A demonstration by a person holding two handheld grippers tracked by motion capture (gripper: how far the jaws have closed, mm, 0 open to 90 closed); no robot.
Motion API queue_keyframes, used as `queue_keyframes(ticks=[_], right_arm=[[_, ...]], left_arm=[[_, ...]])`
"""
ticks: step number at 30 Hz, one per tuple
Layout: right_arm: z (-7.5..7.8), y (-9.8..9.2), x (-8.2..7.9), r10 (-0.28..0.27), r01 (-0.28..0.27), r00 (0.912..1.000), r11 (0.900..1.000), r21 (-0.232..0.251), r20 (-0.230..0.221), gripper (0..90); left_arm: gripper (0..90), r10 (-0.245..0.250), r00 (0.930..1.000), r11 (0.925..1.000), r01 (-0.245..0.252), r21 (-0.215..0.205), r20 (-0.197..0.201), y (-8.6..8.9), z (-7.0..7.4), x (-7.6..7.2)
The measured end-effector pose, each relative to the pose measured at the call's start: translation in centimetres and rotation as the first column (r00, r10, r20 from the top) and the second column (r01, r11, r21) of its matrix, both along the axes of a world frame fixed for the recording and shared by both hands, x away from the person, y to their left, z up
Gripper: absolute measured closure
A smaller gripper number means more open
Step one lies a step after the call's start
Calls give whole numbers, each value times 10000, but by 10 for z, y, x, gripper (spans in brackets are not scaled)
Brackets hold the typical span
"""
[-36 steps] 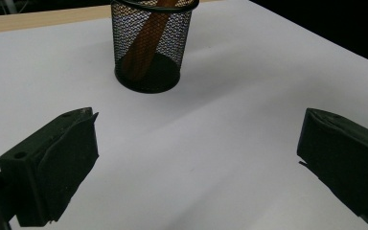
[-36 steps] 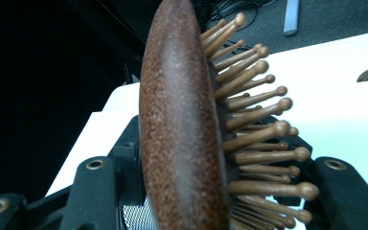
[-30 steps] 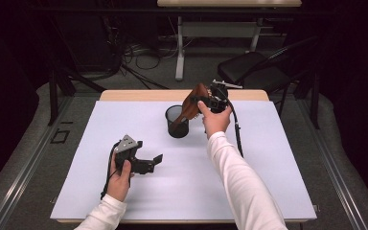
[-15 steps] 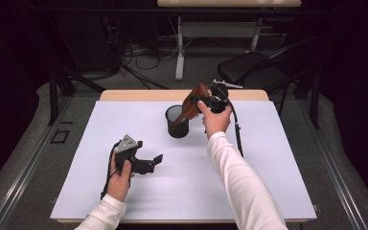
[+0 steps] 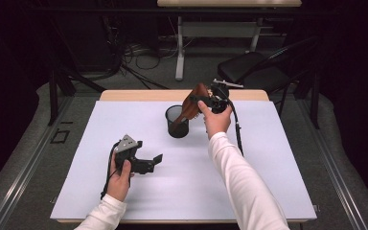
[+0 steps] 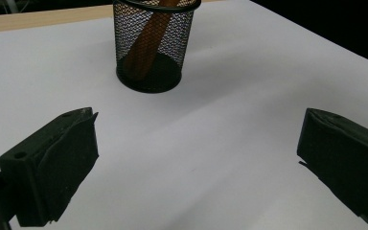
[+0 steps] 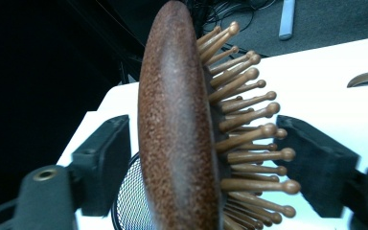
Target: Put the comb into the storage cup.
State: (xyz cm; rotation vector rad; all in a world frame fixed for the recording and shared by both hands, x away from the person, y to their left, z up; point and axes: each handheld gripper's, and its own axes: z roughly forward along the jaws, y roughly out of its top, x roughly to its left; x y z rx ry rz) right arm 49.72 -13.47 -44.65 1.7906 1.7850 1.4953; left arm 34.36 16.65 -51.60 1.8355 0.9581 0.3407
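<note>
A brown wooden hairbrush stands tilted with its handle down in a black mesh cup at the back middle of the white table. My right gripper is around the brush head. Its jaws have just been opening and now stand on either side, one off the smooth back and one at the bristle tips, so the gripper is open. My left gripper rests low on the table at the front left, open and empty. From there the cup with the brush handle is straight ahead of my left gripper.
The white table top has a wooden strip along its far edge. Behind the table there are a black chair, a desk leg and cables on the floor. Metal rails run along both sides of the table.
</note>
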Motion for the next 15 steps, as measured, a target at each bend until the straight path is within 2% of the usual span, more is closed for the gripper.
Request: queue_keyframes(ticks=[10,15], right_arm=[[1,0,-1,-63,63,10000,9997,-252,1,134],[4,0,-2,-33,36,10000,9994,-352,89,64]], left_arm=[[5,84,10000,10000,-84,-28,-25,1,-1,1],[4,73,10000,9999,-74,-85,-36,0,-1,2]])
